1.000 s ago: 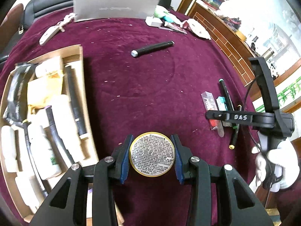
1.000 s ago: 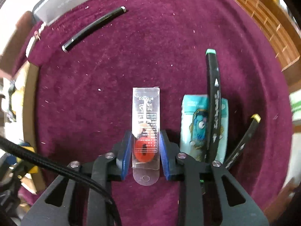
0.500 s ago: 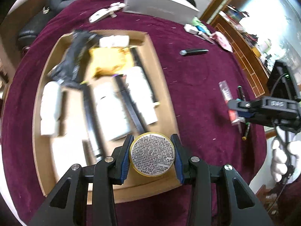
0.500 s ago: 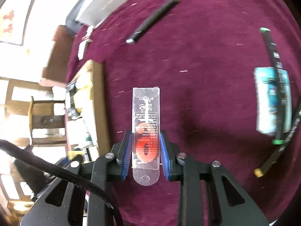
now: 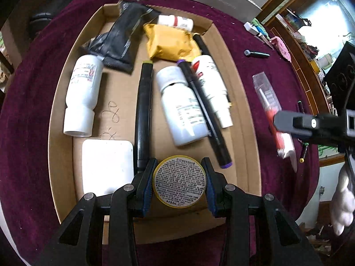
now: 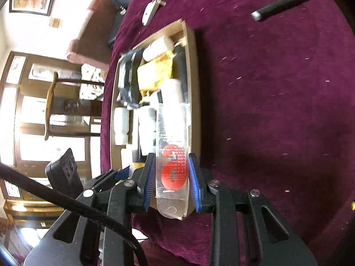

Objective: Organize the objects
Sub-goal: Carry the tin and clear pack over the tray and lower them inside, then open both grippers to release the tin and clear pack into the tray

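Over the box [image 5: 66, 102], left hand-held gripper [image 5: 179, 182] clamps round tin [image 5: 179, 181].

Deep maroon table cloth [image 5: 248, 51]: velvety nap, matt, flecked with pale lint. Shallow brown cardboard tray [image 5: 62, 102]: raw matt board, pen scribbles on its floor. Round yellow-rimmed tin [image 5: 179, 181]: glossy rim, papery printed label face. White plastic bottles [image 5: 183, 108]: smooth, slight sheen. Black foil-like pouch [image 5: 122, 37]: crinkled, shiny. Mustard-yellow crimped packet [image 5: 170, 42]: wrinkled, dull gloss. Black marker barrels [image 5: 143, 113]: smooth semi-gloss plastic. Clear plastic blister pack with a red part inside [image 6: 172, 155]: transparent, glossy. Gripper pads [image 6: 149, 177]: ribbed blue on matt black plastic arms, bright metal screws.
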`<act>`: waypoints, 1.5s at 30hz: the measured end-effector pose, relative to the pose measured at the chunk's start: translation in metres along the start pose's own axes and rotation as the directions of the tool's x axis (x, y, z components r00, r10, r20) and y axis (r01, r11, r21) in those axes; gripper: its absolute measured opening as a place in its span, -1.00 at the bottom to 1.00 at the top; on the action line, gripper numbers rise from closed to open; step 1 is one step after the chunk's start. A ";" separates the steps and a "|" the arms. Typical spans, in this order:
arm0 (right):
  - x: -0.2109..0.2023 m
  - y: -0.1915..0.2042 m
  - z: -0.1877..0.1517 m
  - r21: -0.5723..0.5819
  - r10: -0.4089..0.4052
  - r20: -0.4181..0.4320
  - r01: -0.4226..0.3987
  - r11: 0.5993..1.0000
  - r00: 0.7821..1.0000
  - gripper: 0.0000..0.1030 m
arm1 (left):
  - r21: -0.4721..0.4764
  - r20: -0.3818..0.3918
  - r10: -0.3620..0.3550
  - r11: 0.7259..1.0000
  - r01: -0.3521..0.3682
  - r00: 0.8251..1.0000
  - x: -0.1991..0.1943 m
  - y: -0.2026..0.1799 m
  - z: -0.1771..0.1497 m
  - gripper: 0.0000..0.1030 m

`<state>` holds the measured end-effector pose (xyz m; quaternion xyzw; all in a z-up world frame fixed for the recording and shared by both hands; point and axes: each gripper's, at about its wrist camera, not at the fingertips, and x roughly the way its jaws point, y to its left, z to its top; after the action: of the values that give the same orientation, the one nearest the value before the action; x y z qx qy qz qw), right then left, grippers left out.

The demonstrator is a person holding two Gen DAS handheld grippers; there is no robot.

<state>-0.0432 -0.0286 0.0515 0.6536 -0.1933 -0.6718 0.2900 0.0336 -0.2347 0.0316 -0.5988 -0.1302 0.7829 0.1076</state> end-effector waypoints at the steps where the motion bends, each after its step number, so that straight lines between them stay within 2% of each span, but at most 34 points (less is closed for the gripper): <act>1: 0.003 0.002 0.000 -0.004 -0.002 -0.007 0.002 1.000 1.000 -0.49 | 0.005 0.005 -0.004 1.000 0.004 1.000 0.000 0.001 0.001 -0.33; 8: 0.032 0.018 -0.008 -0.027 -0.009 -0.073 0.007 1.000 0.997 -0.49 | 0.026 0.011 0.010 1.000 -0.011 1.000 0.003 0.003 0.015 -0.33; 18: 0.056 0.021 -0.011 -0.034 -0.043 -0.113 0.040 0.999 0.993 -0.49 | 0.058 -0.034 -0.004 0.998 0.006 0.999 0.001 0.003 0.008 -0.33; 26: 0.070 0.020 -0.010 -0.029 -0.070 -0.138 0.066 0.997 0.988 -0.49 | 0.048 -0.037 -0.023 0.999 0.025 0.999 -0.009 0.003 0.000 -0.20; 27: 0.072 0.021 -0.009 -0.034 -0.075 -0.139 0.071 0.997 0.987 -0.49 | 0.047 -0.028 -0.017 0.999 0.019 0.999 -0.013 0.003 0.000 -0.20; 29: 0.074 0.022 -0.009 -0.042 -0.090 -0.142 0.084 0.996 0.986 -0.49 | 0.051 -0.016 -0.003 0.999 0.003 1.000 -0.019 0.003 0.001 -0.02; 31: 0.077 0.023 -0.009 -0.042 -0.091 -0.149 0.086 0.995 0.985 -0.49 | 0.061 0.003 0.013 0.998 -0.013 1.000 -0.027 0.001 0.001 0.05; 41: 0.087 0.027 -0.006 -0.031 -0.108 -0.165 0.105 0.994 0.980 -0.46 | 0.109 0.060 0.086 0.990 -0.092 0.994 -0.043 -0.010 0.001 0.16; 45: 0.084 0.026 -0.007 -0.023 -0.112 -0.163 0.109 0.994 0.980 -0.22 | 0.104 0.071 0.108 0.988 -0.115 0.992 -0.047 -0.007 0.002 0.20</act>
<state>-0.0307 -0.1014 0.0030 0.7144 -0.1274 -0.6320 0.2718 0.0441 -0.2437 0.0766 -0.5725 -0.0575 0.8128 0.0915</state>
